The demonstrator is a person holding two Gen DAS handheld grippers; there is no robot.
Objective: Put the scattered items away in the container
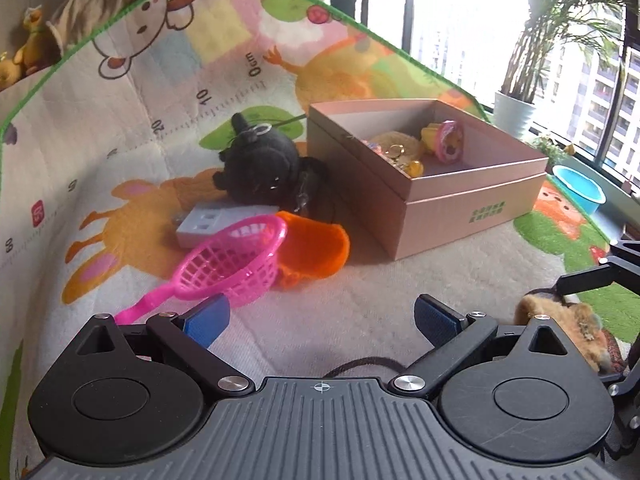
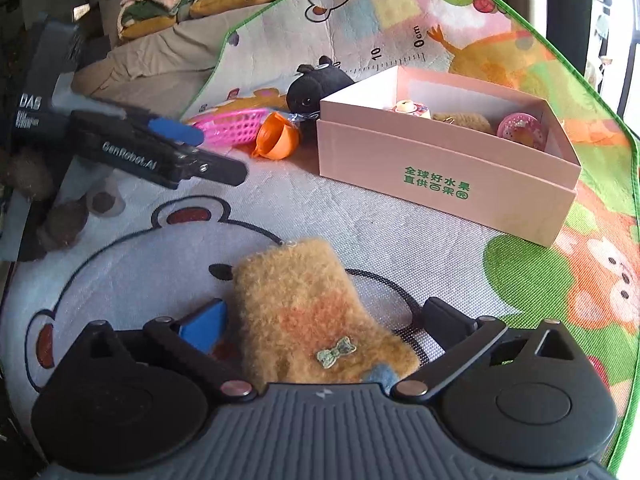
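Observation:
A pink cardboard box sits on the play mat with several small toys inside. To its left lie a black plush toy, a white charger plug, a pink plastic strainer and an orange cup. My left gripper is open and empty, just short of the strainer. A fuzzy tan pouch with a small bow lies flat between the fingers of my open right gripper. Its pads do not press on the pouch.
The green-edged mat ends near a window with a potted plant and a blue bowl. Plush toys and folded cloth are piled beyond the mat's far left edge.

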